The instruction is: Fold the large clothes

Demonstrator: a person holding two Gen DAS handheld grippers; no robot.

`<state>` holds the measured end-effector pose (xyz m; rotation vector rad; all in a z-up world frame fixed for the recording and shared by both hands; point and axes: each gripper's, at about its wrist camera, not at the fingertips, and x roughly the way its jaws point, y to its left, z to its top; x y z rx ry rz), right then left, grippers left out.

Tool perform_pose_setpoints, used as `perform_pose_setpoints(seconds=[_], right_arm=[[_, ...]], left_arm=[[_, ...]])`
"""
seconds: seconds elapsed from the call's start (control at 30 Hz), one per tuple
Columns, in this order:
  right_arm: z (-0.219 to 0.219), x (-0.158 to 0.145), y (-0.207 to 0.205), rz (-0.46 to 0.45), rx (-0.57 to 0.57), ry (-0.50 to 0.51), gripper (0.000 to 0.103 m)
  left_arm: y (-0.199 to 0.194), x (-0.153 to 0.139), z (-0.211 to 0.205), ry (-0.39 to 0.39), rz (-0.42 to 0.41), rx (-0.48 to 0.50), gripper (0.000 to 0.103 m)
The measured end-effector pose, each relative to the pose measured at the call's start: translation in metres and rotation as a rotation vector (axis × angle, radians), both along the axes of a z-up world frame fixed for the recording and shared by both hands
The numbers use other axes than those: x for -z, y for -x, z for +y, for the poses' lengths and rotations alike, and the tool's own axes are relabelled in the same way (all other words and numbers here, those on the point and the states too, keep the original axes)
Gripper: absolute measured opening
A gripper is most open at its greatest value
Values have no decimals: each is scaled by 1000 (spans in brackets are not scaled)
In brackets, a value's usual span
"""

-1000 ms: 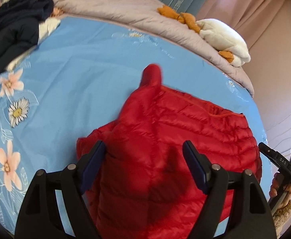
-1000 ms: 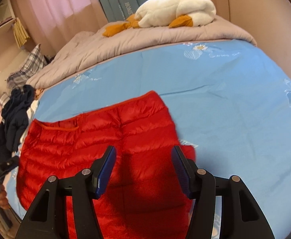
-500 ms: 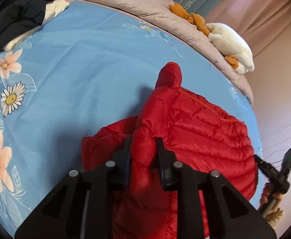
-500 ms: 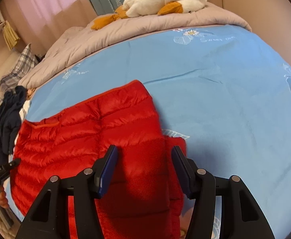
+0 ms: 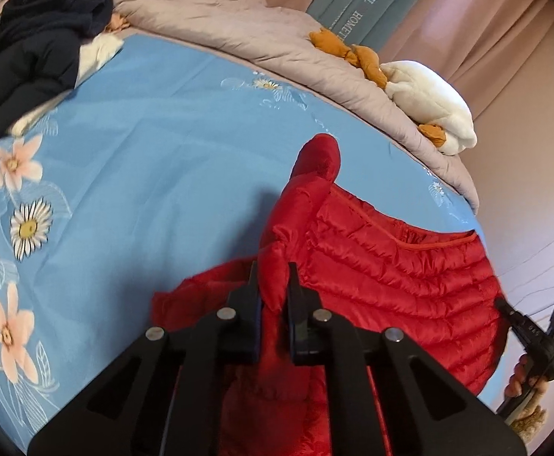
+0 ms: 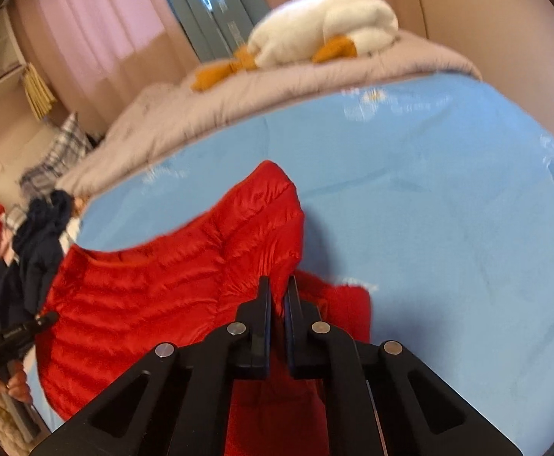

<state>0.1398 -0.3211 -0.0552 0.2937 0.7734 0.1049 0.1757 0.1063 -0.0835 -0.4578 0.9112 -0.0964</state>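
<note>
A red quilted puffer jacket (image 5: 390, 273) lies on the blue flowered bed sheet (image 5: 144, 159). It also shows in the right wrist view (image 6: 170, 277). My left gripper (image 5: 273, 288) is shut on a raised fold at the jacket's left side. My right gripper (image 6: 277, 292) is shut on a raised fold at the jacket's right side. Both folds are lifted off the sheet. The right gripper's body shows at the far right of the left wrist view (image 5: 535, 342), and the left gripper's body at the far left of the right wrist view (image 6: 7, 338).
A grey duvet (image 5: 277, 38) is bunched along the bed's far side with a white and orange plush duck (image 5: 428, 106) on it. A pile of dark navy clothes (image 5: 30, 53) lies at the bed's left. Pink curtains and a wall stand behind.
Both grippers have closed on the jacket: the left one shut half a second ago, the right one just now. Both folds have risen off the sheet.
</note>
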Motion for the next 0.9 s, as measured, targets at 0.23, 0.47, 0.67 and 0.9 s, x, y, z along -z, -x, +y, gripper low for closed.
perform_pose_setpoints(seconds=[0.23, 0.47, 0.67, 0.9], right_arm=[[5, 31, -26, 97, 35, 78, 6], [3, 52, -28, 154, 46, 87, 6], [0, 45, -22, 149, 44, 97, 7], [-24, 30, 1, 87, 16, -11, 84]], left_arm=[[-13, 33, 1, -30, 90, 18, 11], [-11, 43, 1, -43, 116, 29, 15], [2, 29, 4, -42, 90, 21, 30], [33, 14, 16, 31, 44, 25, 93]])
